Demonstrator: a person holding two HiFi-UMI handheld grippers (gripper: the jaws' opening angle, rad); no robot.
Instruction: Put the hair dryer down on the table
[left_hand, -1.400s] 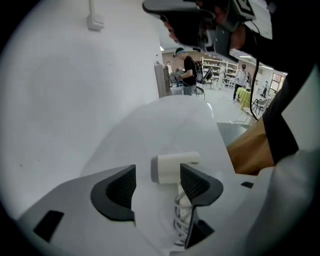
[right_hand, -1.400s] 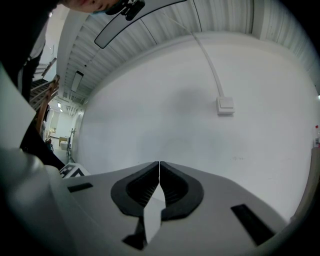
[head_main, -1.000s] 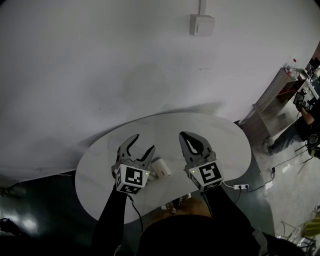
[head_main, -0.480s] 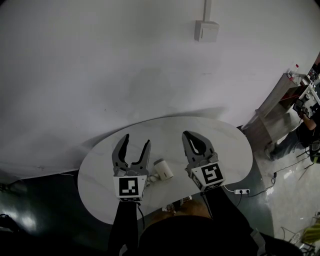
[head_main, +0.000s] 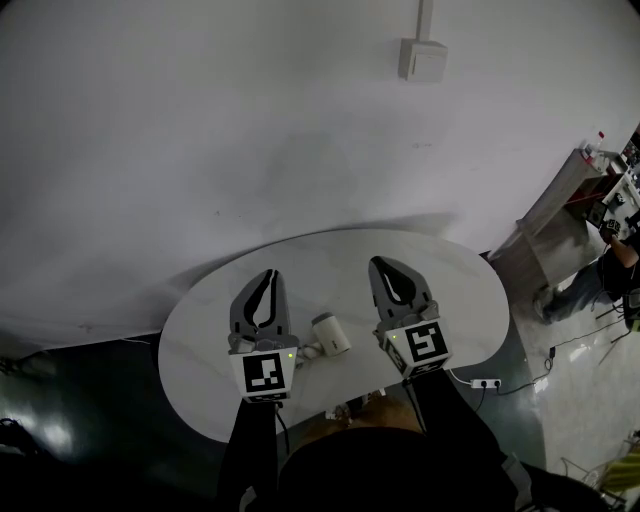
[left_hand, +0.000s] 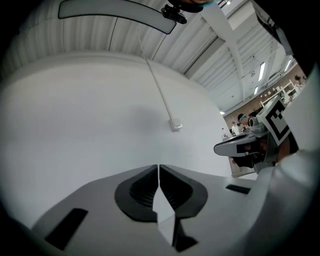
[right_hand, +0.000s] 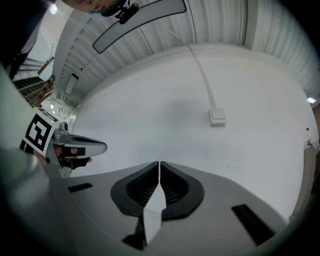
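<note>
Looks basically done to me: the hair dryer (head_main: 328, 335) lies on the table (head_main: 330, 255), with the left gripper (head_main: 267, 278) beside it closing its empty jaws nearly together, and the right gripper (head_main: 383, 266) on the dryer's other side, jaws together and empty too.

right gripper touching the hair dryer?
Apart. Head view shows bare table between the right gripper and the hair dryer; right gripper view shows its jaws shut on nothing.

Furniture: white oval table (head_main: 320, 265) | behind table: plain white wall (head_main: 200, 150), switch box (head_main: 423, 60) | left of table: dark glossy floor (head_main: 80, 420)
</note>
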